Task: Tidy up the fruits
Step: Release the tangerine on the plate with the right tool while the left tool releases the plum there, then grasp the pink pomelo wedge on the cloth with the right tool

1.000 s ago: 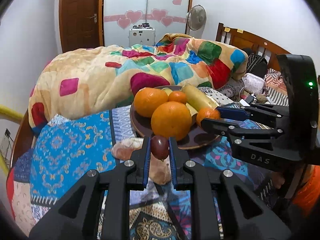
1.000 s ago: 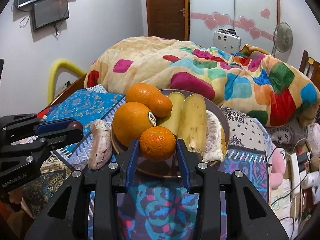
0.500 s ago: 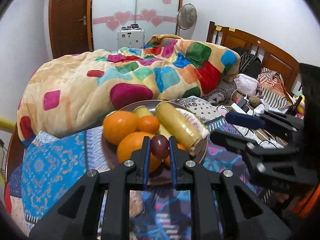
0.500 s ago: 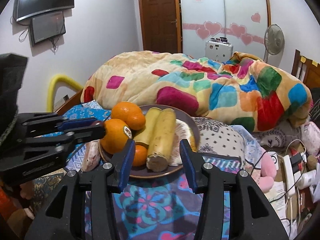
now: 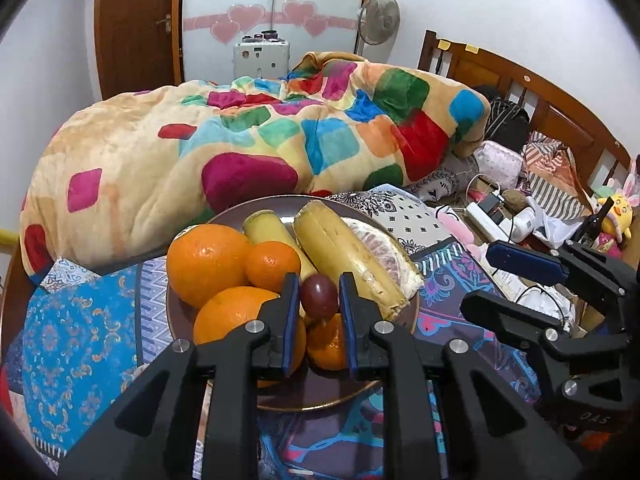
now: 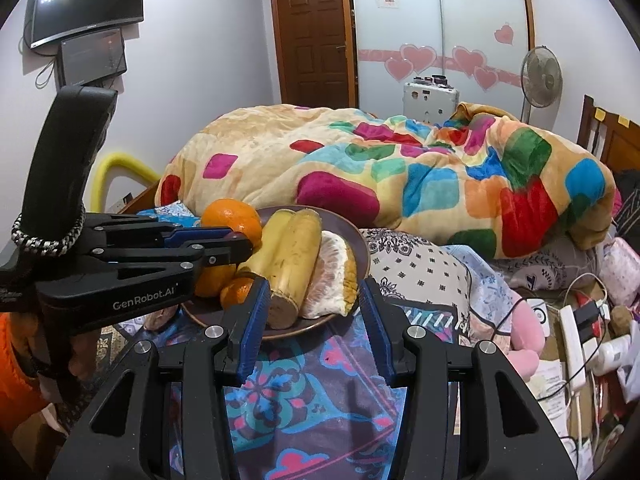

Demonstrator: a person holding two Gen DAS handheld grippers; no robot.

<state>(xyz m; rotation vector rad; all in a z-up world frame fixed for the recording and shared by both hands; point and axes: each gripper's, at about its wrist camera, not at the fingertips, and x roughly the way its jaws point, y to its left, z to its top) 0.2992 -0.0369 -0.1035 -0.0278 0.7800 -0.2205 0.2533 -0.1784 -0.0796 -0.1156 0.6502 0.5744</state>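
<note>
One dark red grape (image 5: 319, 295) is pinched between the blue pads of the left gripper (image 5: 319, 312), which is closed on it and held above the near part of a brown plate (image 5: 320, 398). On the plate, four oranges are counted in the left wrist view: a large one (image 5: 206, 262) at the back left, a small one (image 5: 272, 266) beside it, another large one (image 5: 232, 316) in front and partly hidden behind the left finger, and a small one (image 5: 326, 344) under the grape. Two yellow-skinned, cut-ended stalks, possibly sugarcane, lie side by side, the thinner (image 5: 268, 230) to the left of the thicker (image 5: 340, 252), and one peeled pomelo segment (image 5: 384, 250) rests against the thicker stalk.

The right gripper (image 6: 312, 316) is held wide open with nothing between its fingers, just in front of the plate's near rim (image 6: 304, 330). In that view the left gripper (image 6: 224, 250) reaches across from the left and covers most of the oranges.

The plate stands on a patterned blue bedspread (image 5: 76, 332). Behind it a multicoloured blanket (image 5: 256, 148) is heaped. To the right lie a power strip (image 6: 572, 344) with cables and a pink soft toy (image 6: 522, 344). A standing fan (image 5: 378, 14) and a wooden headboard (image 5: 520, 80) are seen further back.
</note>
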